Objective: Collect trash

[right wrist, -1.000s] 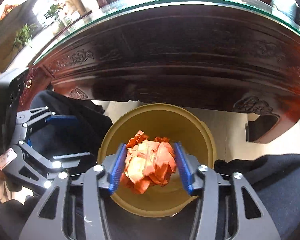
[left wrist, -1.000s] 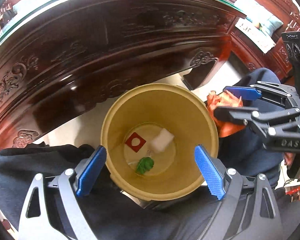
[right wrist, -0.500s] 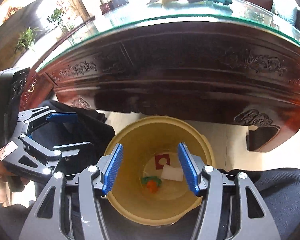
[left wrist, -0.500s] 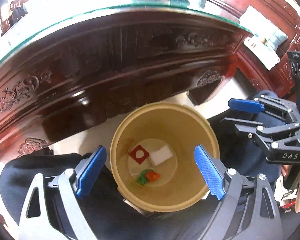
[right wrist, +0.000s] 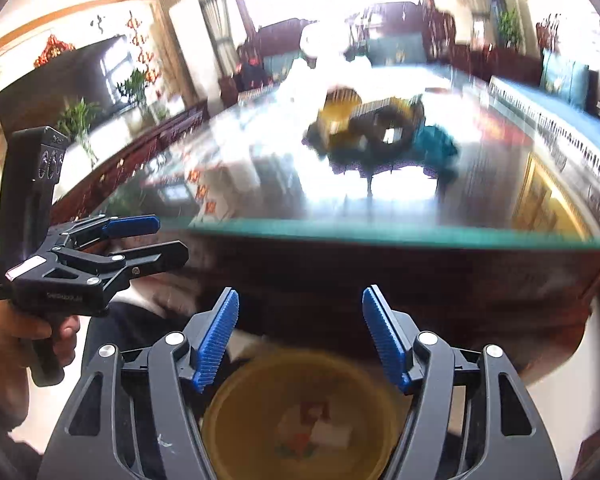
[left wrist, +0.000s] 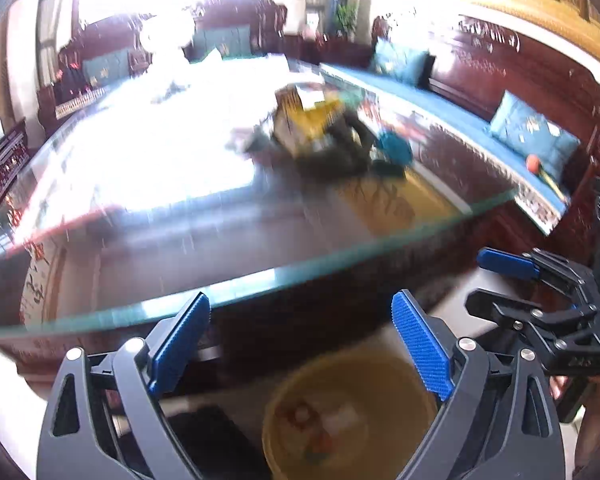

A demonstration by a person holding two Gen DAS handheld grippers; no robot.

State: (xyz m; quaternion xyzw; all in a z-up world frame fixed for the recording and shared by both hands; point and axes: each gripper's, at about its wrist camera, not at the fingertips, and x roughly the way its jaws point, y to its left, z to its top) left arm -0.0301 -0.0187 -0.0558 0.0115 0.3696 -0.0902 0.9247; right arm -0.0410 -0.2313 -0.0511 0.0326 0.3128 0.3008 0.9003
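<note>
Both cameras have tilted up from the bin to the glass-topped dark carved wooden bench point(left wrist: 204, 240), where a blurred pile of yellow, black and teal trash point(right wrist: 380, 132) lies. Below, the round yellow plastic bin point(right wrist: 236, 412) holds scraps. Left hand-held gripper point(left wrist: 300, 350) and right hand-held gripper point(right wrist: 300, 338) hang released, empty.

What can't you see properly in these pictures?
- Scraps in the yellow bin: blurred in both wrist views, and the bottom edge cuts the bin off.
- Pile on the glass table: motion blur and glare, so the items can't be named.
- Floor under the table: hidden in shadow.
</note>
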